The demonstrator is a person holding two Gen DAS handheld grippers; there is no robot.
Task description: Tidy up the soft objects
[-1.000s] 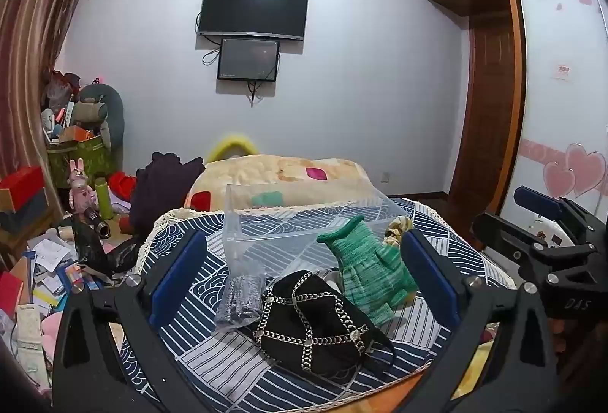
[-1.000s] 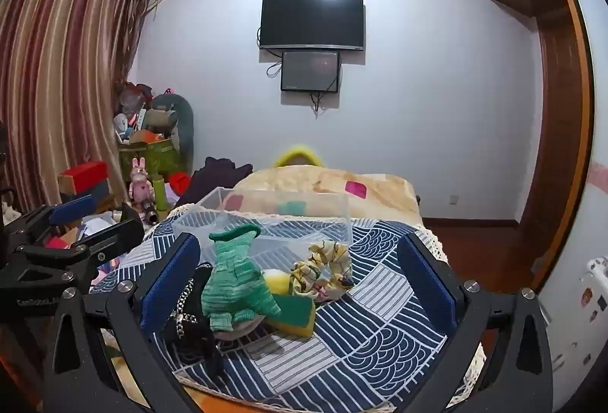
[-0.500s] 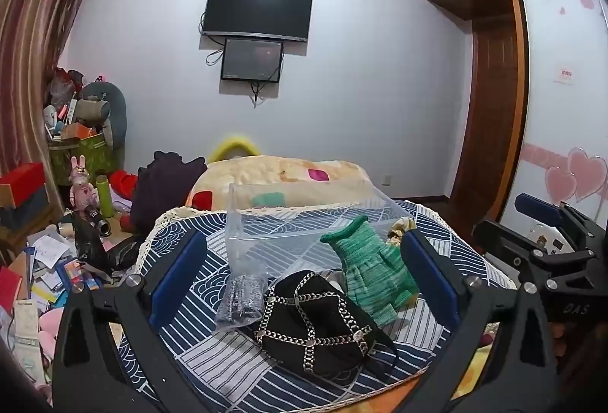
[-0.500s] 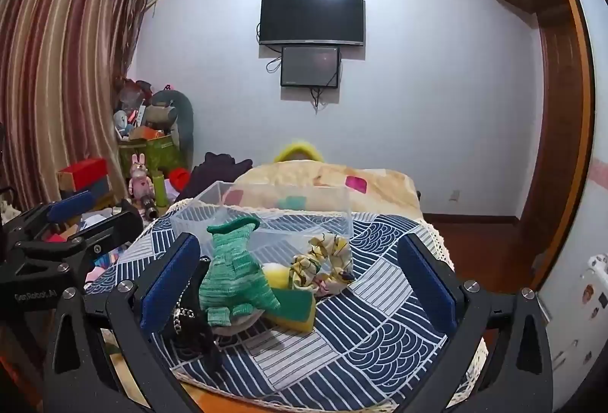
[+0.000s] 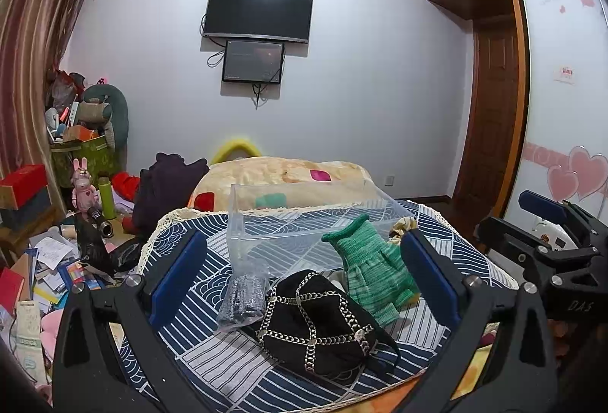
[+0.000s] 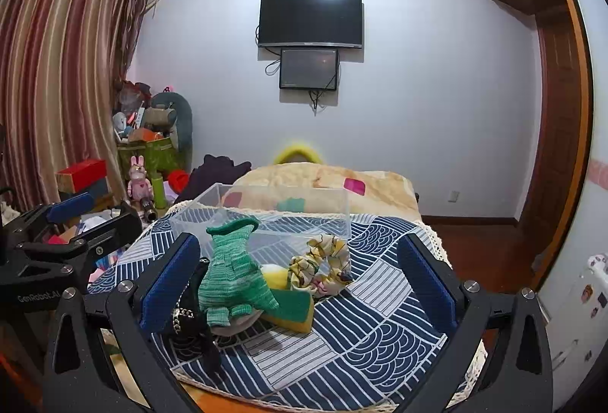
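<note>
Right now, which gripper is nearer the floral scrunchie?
Right. The floral scrunchie lies between the open right gripper's jaws; the open left gripper faces the black chain bag, scrunchie far right.

The left tongs (image 5: 304, 276) are matte black frames of angular struts, each finger faced inside with a blue textured pad (image 5: 176, 274). Silver round screws sit at the finger bases and further back on the struts. The right tongs (image 6: 298, 278) are built the same, black with blue pads (image 6: 169, 285) and silver screws. White lettering marks each body: "DAS" on the right one, "GenRobot.AI" on the left.
</note>
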